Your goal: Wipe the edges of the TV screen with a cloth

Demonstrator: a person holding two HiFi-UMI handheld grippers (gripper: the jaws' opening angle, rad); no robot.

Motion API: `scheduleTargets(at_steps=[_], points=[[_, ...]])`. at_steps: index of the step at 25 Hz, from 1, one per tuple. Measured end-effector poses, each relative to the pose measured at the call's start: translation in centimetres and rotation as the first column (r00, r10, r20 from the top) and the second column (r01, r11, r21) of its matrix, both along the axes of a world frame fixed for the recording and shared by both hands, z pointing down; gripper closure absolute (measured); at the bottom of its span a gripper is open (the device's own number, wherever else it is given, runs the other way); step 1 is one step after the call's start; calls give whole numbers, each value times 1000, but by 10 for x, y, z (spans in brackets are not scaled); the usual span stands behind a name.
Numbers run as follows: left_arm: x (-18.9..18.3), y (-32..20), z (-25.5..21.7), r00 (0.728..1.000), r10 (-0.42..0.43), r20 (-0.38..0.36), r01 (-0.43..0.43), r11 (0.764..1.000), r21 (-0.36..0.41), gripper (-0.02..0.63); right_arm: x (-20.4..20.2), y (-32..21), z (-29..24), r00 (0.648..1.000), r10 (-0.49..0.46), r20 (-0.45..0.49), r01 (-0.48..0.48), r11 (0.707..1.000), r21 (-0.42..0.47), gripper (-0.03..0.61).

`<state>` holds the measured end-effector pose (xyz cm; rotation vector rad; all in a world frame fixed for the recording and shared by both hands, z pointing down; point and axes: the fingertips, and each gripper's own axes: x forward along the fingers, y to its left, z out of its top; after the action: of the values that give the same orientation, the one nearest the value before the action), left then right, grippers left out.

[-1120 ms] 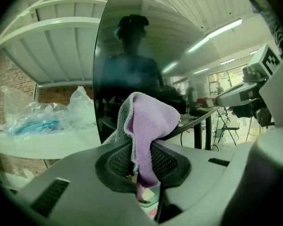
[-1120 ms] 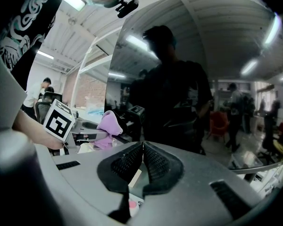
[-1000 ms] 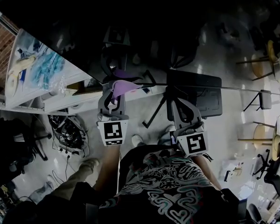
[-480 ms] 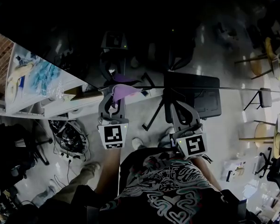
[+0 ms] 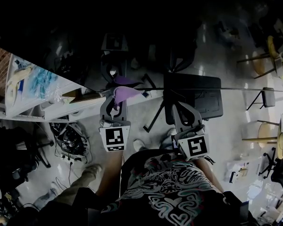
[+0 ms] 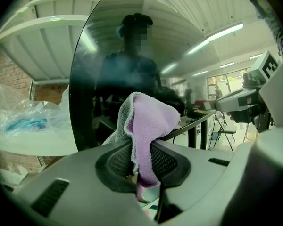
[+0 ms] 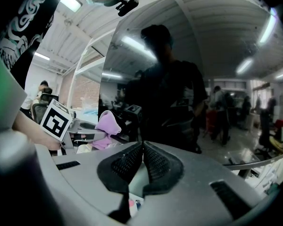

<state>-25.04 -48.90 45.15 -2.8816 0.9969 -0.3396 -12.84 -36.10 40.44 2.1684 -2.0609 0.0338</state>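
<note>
- The left hand-held gripper is clenched on a purple cloth. A fold of the cloth stands up past the jaws, with the rest hanging down between them.
- The cloth is at the lower edge of the TV screen, close to the corner where that edge meets a side edge. The head view shows it right at the edge line. Whether it actually presses on the frame cannot be told.
- The right hand-held gripper is closed on nothing, its pads meeting. It is pointed at the same lower edge, a little further along and apart from the cloth, and does not seem to be doing any of the wiping.
- Judged from this, the wiping is under way at one end of the lower edge.
- The dark glass only mirrors the person and the room. No dust line, streak or clean band shows, so how much edge has already been wiped cannot be read.
- Probably left to do: the long run of the lower edge towards the right gripper, and the other edges, unless some are done already.
- A white worktop with a plastic bag sits beside the screen and plays no part.
</note>
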Motion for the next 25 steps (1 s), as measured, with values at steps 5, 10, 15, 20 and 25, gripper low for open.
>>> scheduleTargets(at_steps=[5, 10, 15, 20, 25], points=[[18, 14, -4, 1000, 2, 3, -2, 1000, 3, 543, 19, 13, -1, 1000, -2, -3, 2, 1000, -2, 549], [22, 15, -4, 1000, 1, 8, 0, 1000, -3, 543, 25, 15, -2, 1000, 14, 4, -14, 1000, 2, 549], [26, 17, -2, 1000, 2, 10, -2, 1000, -8, 543, 33, 19, 7, 1000, 22, -11, -23, 999, -42, 549], [33, 21, -3, 1000, 14, 12, -14, 1000, -15, 543, 34, 15, 3, 1000, 30, 6, -30, 999, -23, 549], [37, 23, -3, 1000, 16, 16, -16, 1000, -26, 543, 42, 18, 11, 999, 47, 5, -47, 996, -74, 549]])
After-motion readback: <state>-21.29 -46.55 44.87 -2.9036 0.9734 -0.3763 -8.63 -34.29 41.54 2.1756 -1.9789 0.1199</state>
